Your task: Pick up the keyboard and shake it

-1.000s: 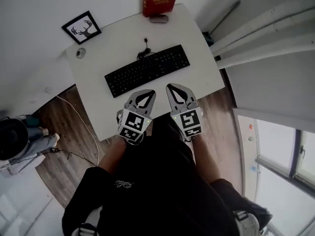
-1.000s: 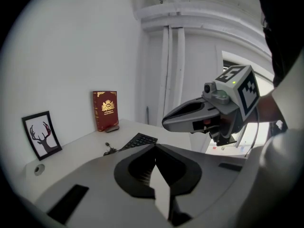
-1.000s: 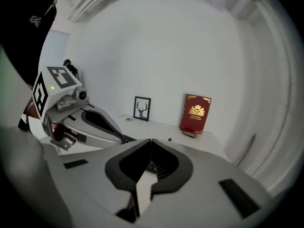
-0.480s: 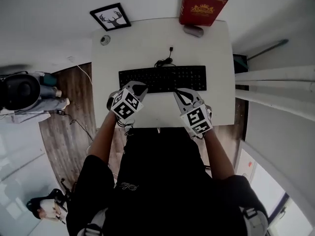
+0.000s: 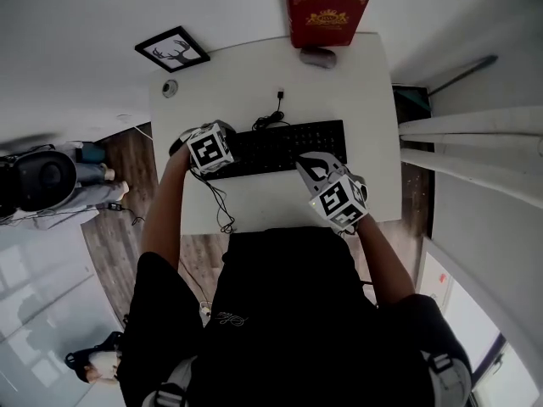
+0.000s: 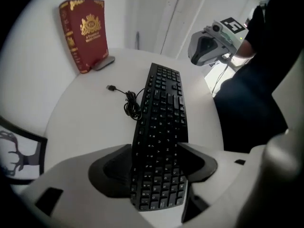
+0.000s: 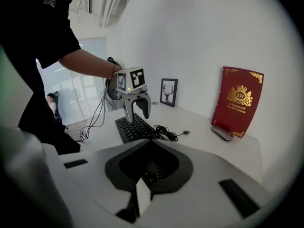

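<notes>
A black keyboard [image 5: 284,147] lies flat on the white table [image 5: 263,206], its loose cable [image 5: 270,122] coiled behind it. My left gripper [image 5: 208,151] points steeply down over the keyboard's left end. In the left gripper view its jaws have just been opening, and my left gripper [image 6: 156,148] now straddles the keyboard [image 6: 164,113] with that end between the jaws. I cannot tell if the pads touch its edges. My right gripper [image 5: 327,185] hovers at the keyboard's front right, shut and holding nothing; in its own view the right gripper [image 7: 149,144] faces along the keyboard [image 7: 135,127].
A red book [image 5: 327,11] stands at the table's far edge with a small grey object [image 5: 318,56] in front of it. A framed deer picture [image 5: 172,49] and a small round item [image 5: 170,88] sit at the far left. The table's front edge is close to my body.
My left gripper has moved forward and down onto the keyboard's left end, tipped steeply, and opened. My right gripper has shifted slightly toward the keyboard, still shut.
</notes>
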`<state>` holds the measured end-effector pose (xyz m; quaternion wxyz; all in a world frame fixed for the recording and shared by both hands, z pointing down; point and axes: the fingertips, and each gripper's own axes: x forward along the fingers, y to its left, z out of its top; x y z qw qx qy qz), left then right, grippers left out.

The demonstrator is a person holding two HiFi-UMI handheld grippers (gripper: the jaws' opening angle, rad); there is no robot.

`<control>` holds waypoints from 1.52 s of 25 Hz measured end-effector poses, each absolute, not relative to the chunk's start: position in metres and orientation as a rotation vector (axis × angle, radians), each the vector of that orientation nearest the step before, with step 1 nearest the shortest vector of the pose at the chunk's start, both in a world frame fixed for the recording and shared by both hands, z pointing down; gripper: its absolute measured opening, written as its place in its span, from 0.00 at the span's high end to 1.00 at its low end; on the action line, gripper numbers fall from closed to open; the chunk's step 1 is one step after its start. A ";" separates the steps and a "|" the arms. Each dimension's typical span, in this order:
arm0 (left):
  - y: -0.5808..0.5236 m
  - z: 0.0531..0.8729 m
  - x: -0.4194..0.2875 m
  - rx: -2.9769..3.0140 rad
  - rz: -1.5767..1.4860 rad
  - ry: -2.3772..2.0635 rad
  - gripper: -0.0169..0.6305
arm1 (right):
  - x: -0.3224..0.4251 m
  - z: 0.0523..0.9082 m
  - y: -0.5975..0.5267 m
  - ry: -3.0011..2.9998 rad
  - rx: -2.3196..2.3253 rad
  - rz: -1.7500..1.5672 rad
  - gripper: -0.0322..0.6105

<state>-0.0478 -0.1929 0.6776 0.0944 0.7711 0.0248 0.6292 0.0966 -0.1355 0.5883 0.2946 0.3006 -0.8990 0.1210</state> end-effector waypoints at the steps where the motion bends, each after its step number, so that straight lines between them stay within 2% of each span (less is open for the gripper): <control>1: -0.194 0.685 -0.051 2.233 1.880 0.127 0.50 | 0.102 0.590 -0.137 -2.386 0.801 0.325 0.92; 4: -0.191 0.700 -0.056 2.076 1.919 0.293 0.44 | 0.117 0.604 -0.141 -2.367 0.820 0.355 0.92; 9: -0.180 0.712 -0.053 1.902 1.942 0.441 0.44 | 0.128 0.613 -0.148 -2.348 0.830 0.393 0.92; 11: -0.182 0.712 -0.058 1.860 2.024 0.441 0.49 | 0.129 0.617 -0.152 -2.347 0.830 0.401 0.91; 12: -0.183 0.712 -0.059 1.848 2.052 0.440 0.56 | 0.129 0.618 -0.153 -2.347 0.830 0.405 0.92; 15: -0.181 0.713 -0.057 1.860 2.079 0.423 0.57 | 0.126 0.622 -0.156 -2.347 0.826 0.413 0.91; 28: -0.184 0.679 -0.043 2.239 2.315 -0.051 0.59 | 0.127 0.601 -0.153 -2.273 0.717 0.208 0.91; 32: -0.173 0.665 -0.046 2.311 2.421 -0.302 0.59 | 0.128 0.596 -0.143 -2.173 0.458 0.059 0.91; 33: -0.170 0.662 -0.047 2.326 2.445 -0.368 0.59 | 0.130 0.598 -0.140 -2.127 0.368 0.020 0.90; 34: -0.167 0.659 -0.047 2.343 2.467 -0.431 0.59 | 0.132 0.601 -0.139 -2.083 0.289 -0.013 0.81; 35: -0.165 0.657 -0.047 2.364 2.484 -0.492 0.59 | 0.135 0.605 -0.140 -2.048 0.218 -0.032 0.66; 36: -0.163 0.655 -0.047 2.388 2.495 -0.551 0.59 | 0.136 0.609 -0.141 -2.022 0.155 -0.041 0.59; 38: -0.159 0.649 -0.046 2.422 2.506 -0.671 0.59 | 0.135 0.616 -0.148 -1.979 0.051 -0.058 0.58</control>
